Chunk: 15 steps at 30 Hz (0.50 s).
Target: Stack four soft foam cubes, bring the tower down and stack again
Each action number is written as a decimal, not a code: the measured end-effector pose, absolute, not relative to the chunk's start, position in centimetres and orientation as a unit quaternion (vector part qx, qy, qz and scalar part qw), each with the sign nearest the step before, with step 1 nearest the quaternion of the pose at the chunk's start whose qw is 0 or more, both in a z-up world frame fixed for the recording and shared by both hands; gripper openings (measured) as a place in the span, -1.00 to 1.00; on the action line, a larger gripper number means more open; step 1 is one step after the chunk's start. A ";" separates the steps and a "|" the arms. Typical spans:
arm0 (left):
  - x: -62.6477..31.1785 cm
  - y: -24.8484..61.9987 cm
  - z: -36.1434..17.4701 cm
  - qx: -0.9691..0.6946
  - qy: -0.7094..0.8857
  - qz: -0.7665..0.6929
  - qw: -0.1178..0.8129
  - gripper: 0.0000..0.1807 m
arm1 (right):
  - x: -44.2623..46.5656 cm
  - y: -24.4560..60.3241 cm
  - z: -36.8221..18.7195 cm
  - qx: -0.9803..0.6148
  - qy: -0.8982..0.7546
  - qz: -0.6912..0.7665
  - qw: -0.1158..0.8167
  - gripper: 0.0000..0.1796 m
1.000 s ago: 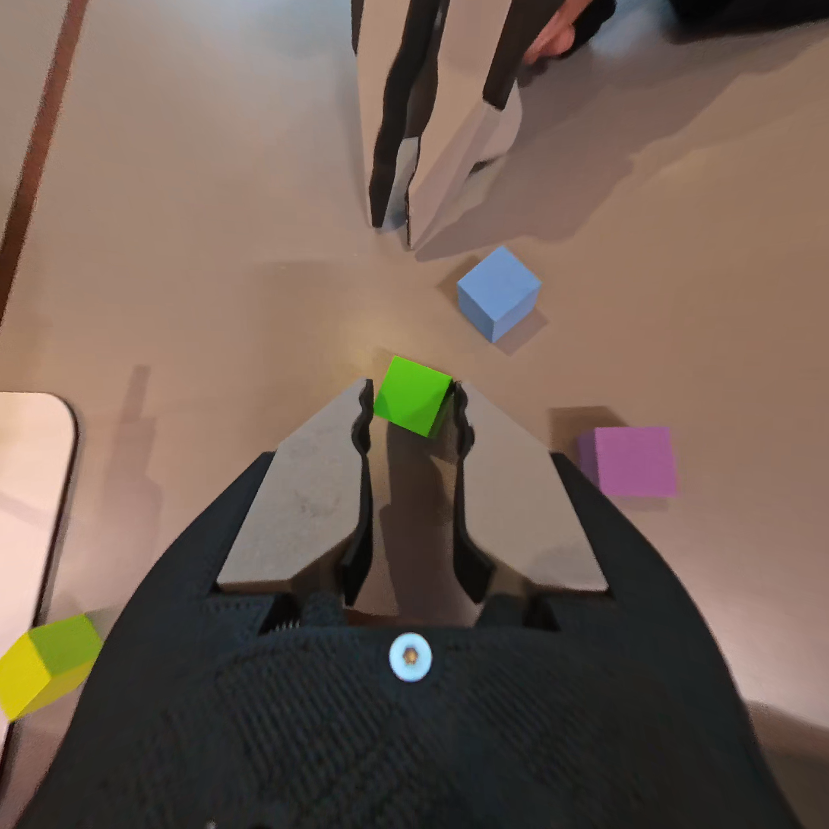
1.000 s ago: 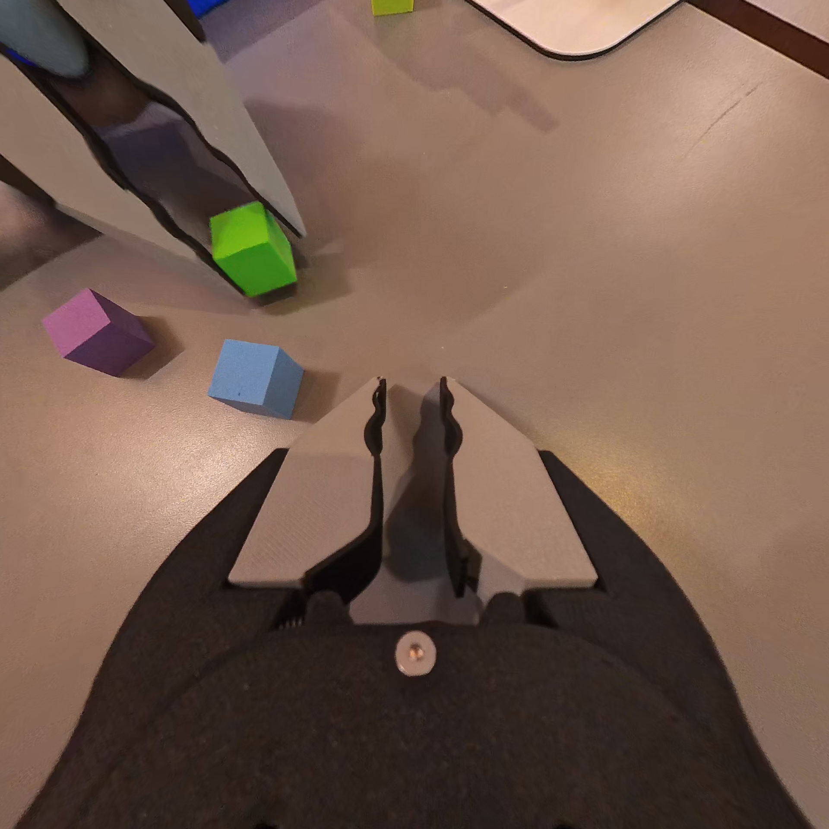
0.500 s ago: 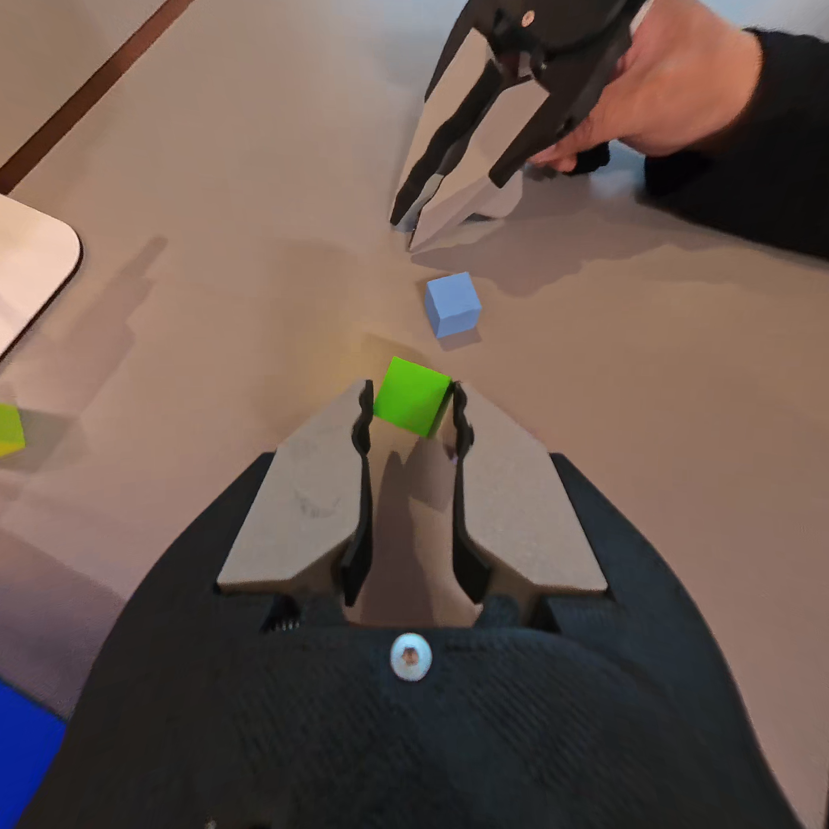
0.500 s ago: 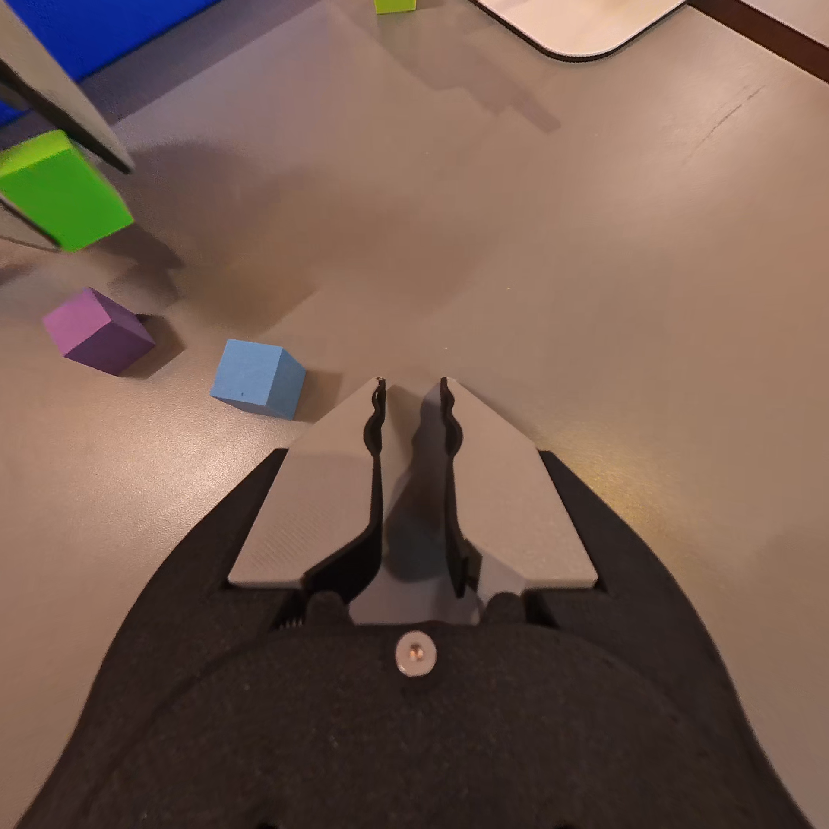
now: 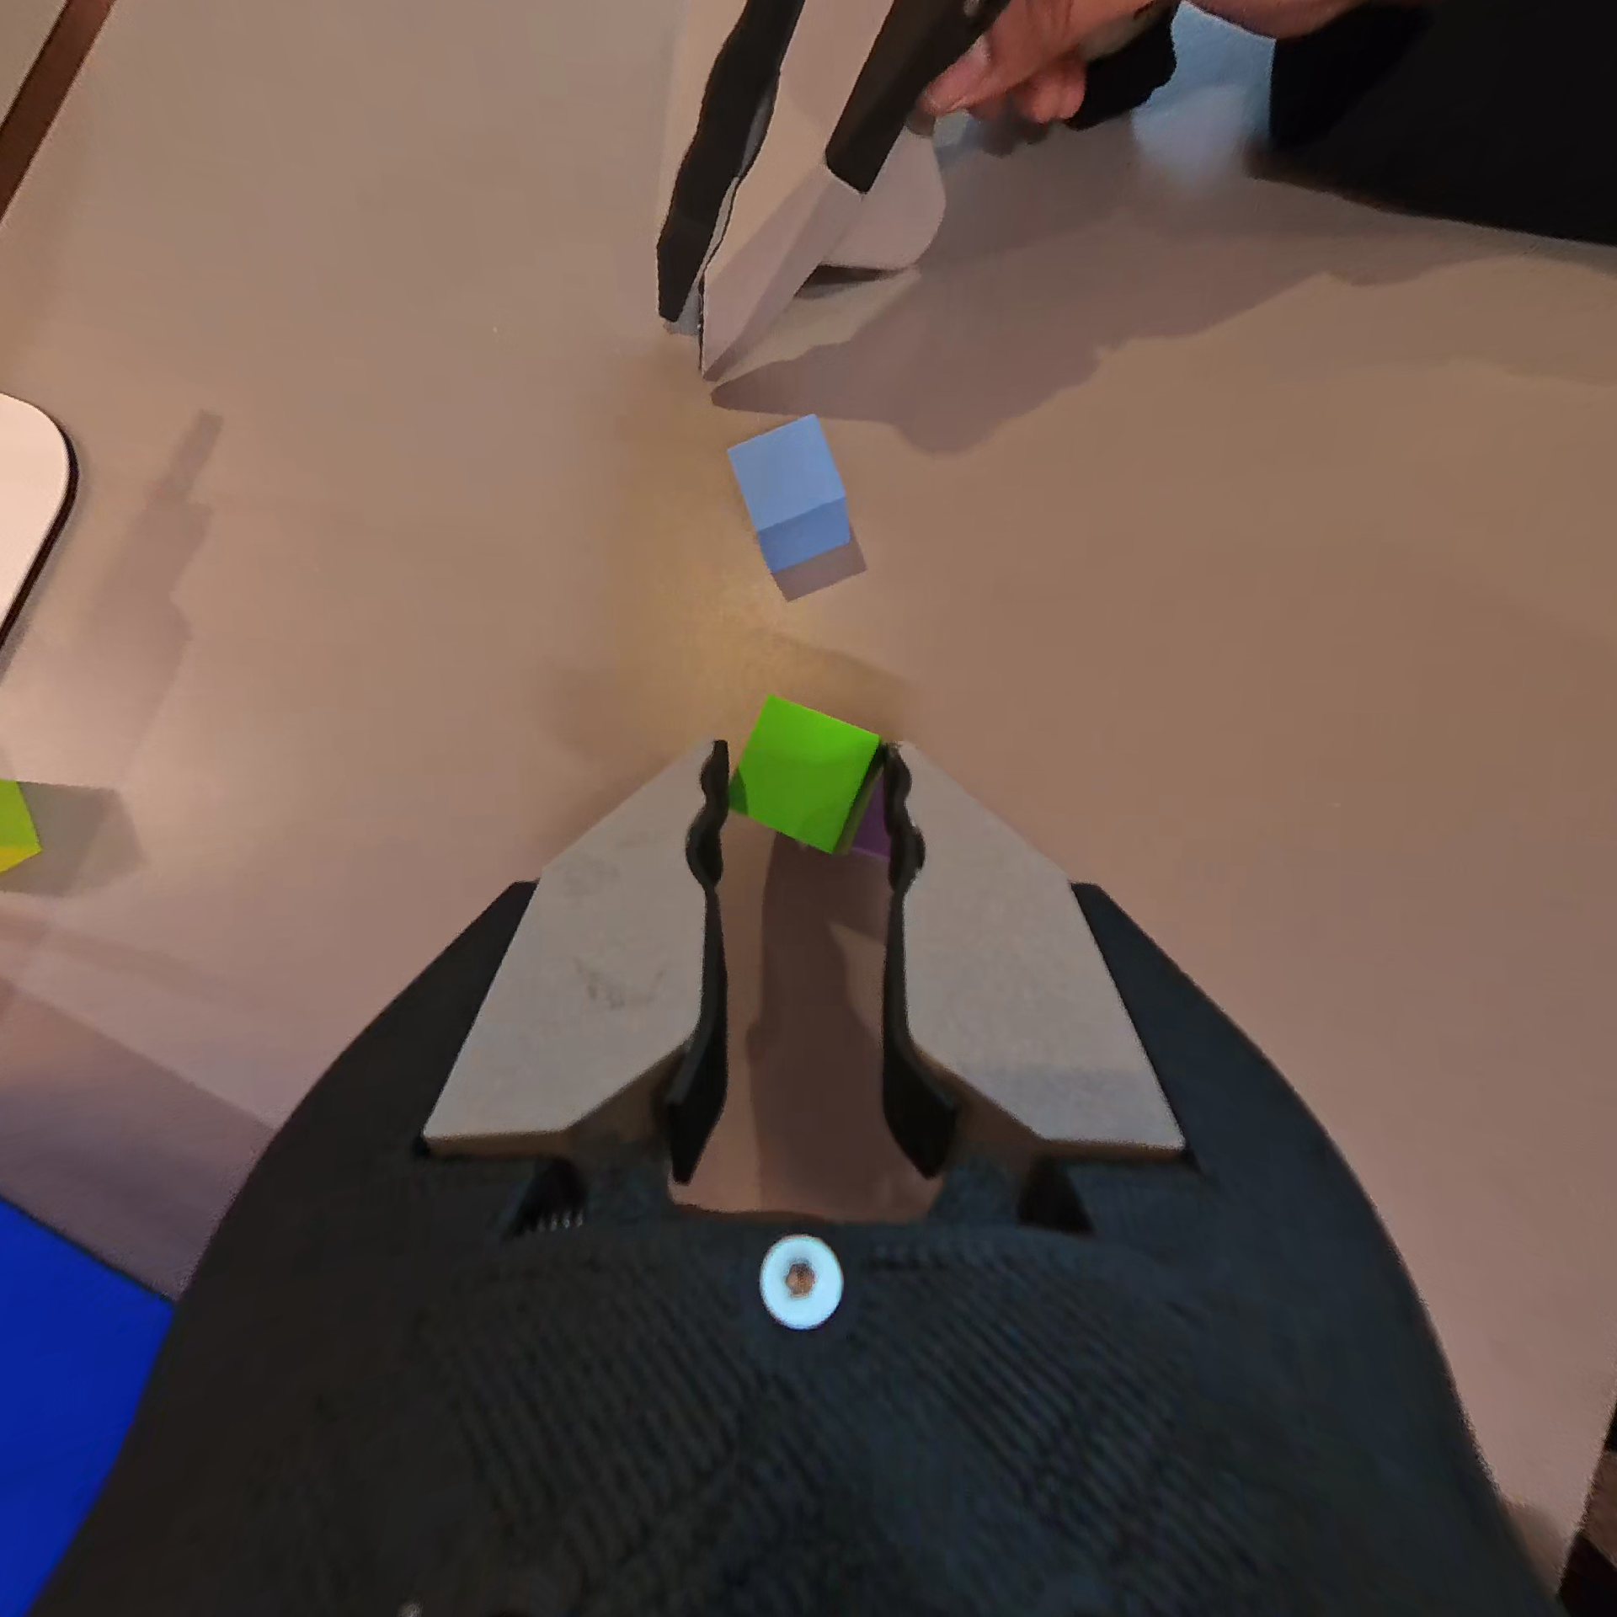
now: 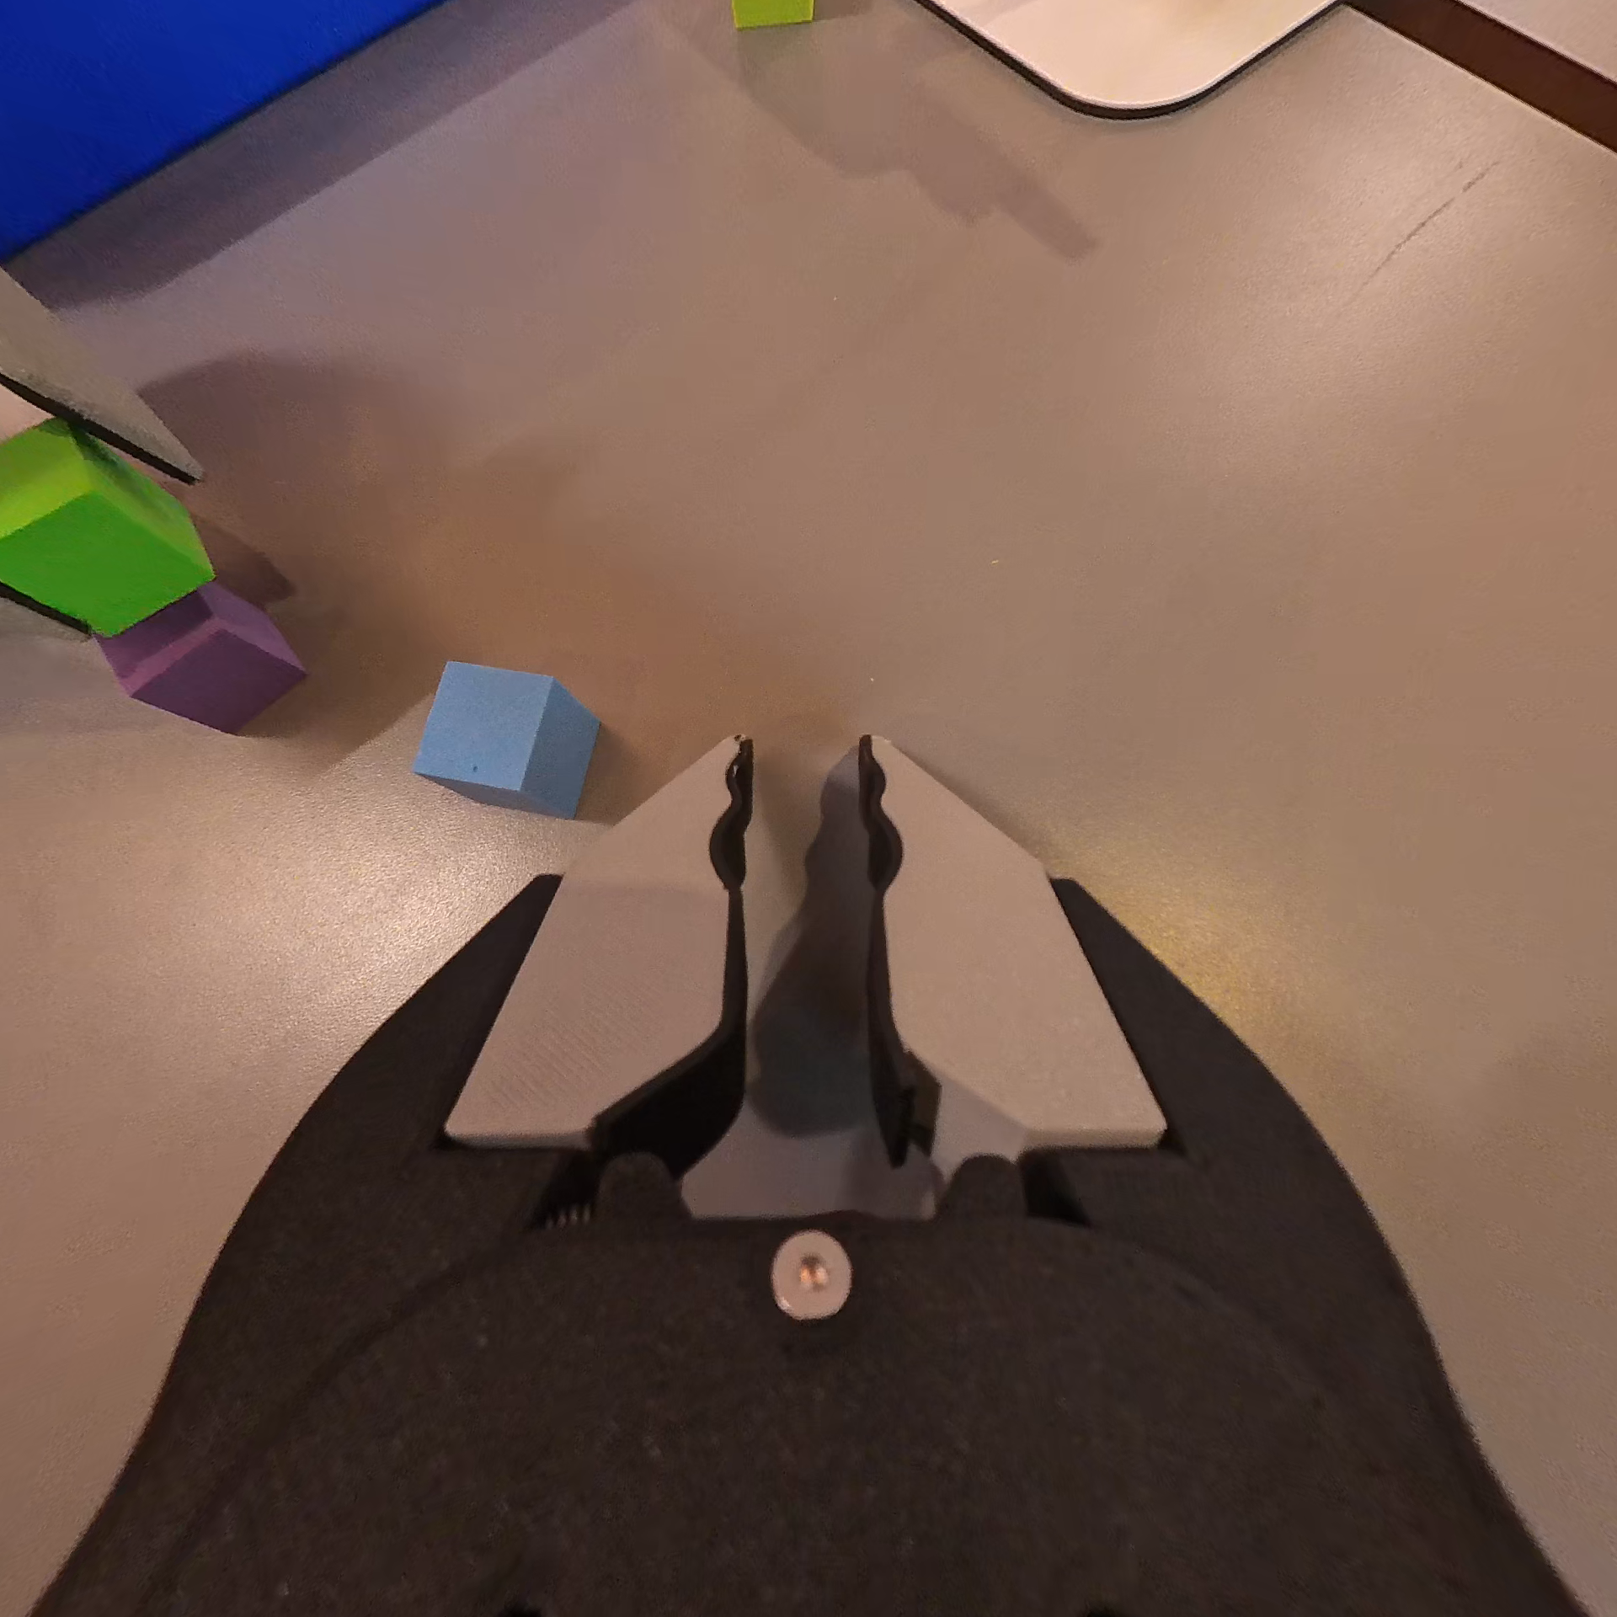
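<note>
My left gripper (image 5: 801,770) is shut on a green foam cube (image 5: 803,772) and holds it on or just above a purple cube (image 5: 871,831), mostly hidden beneath it. In the right wrist view the green cube (image 6: 92,534) sits over the purple cube (image 6: 210,665) at the far left. A light blue cube (image 5: 792,494) lies on the table beyond; it also shows in the right wrist view (image 6: 507,737), left of my right gripper (image 6: 801,752), which is open a little and empty, low over the table. A yellow-green cube (image 5: 13,827) lies at the left edge.
A white rounded board (image 5: 26,490) lies at the left and also shows in the right wrist view (image 6: 1129,44). A blue sheet (image 6: 175,96) covers the table's corner. A person's hand (image 5: 1050,61) holds the right gripper. A dark table edge (image 6: 1505,79) runs at top right. Across from one pair of fingers to the other is roughly 15 cm.
My left gripper has carried the green cube from the table over to the purple cube and lowered it there. The right gripper has stayed in place.
</note>
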<state>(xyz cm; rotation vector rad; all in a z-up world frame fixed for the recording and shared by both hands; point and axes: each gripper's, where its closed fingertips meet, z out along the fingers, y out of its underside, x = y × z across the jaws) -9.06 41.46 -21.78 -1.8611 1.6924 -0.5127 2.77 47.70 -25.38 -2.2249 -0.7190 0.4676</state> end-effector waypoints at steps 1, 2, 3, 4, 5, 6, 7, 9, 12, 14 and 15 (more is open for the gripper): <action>-9.0 41.3 -21.7 -0.696 0.630 -0.195 0.283 -0.63 | 2.8 47.7 -25.4 -0.867 -0.280 0.183 0.369 -0.76; -9.0 41.2 -21.7 -0.695 0.631 -0.197 0.284 -0.63 | 2.8 47.7 -25.4 -0.867 -0.280 0.183 0.369 -0.76; -8.9 41.1 -21.7 -0.693 0.633 -0.197 0.284 -0.63 | 2.8 47.7 -25.4 -0.867 -0.280 0.182 0.369 -0.76; -9.0 41.1 -21.9 -0.692 0.635 -0.195 0.282 -0.63 | 2.8 47.7 -25.4 -0.867 -0.280 0.182 0.370 -0.76; -9.0 41.0 -22.0 -0.692 0.638 -0.192 0.278 -0.63 | 2.8 47.7 -25.4 -0.867 -0.281 0.181 0.370 -0.76; -9.0 40.9 -22.2 -0.692 0.639 -0.189 0.275 -0.63 | 2.7 47.7 -25.4 -0.867 -0.281 0.180 0.370 -0.76; -9.0 40.8 -22.3 -0.693 0.640 -0.187 0.274 -0.63 | 2.7 47.7 -25.4 -0.867 -0.281 0.180 0.370 -0.76; -8.9 40.7 -22.5 -0.693 0.641 -0.183 0.274 -0.63 | 2.7 47.7 -25.4 -0.867 -0.282 0.180 0.370 -0.76; -8.8 40.6 -22.6 -0.694 0.641 -0.181 0.274 -0.63 | 2.7 47.7 -25.4 -0.867 -0.282 0.180 0.370 -0.76; -8.8 40.8 -22.6 -0.697 0.637 -0.180 0.277 -0.63 | 2.7 47.7 -25.4 -0.867 -0.282 0.180 0.370 -0.76; -8.8 40.8 -22.6 -0.698 0.635 -0.180 0.277 -0.63 | 2.7 47.7 -25.4 -0.867 -0.282 0.179 0.370 -0.75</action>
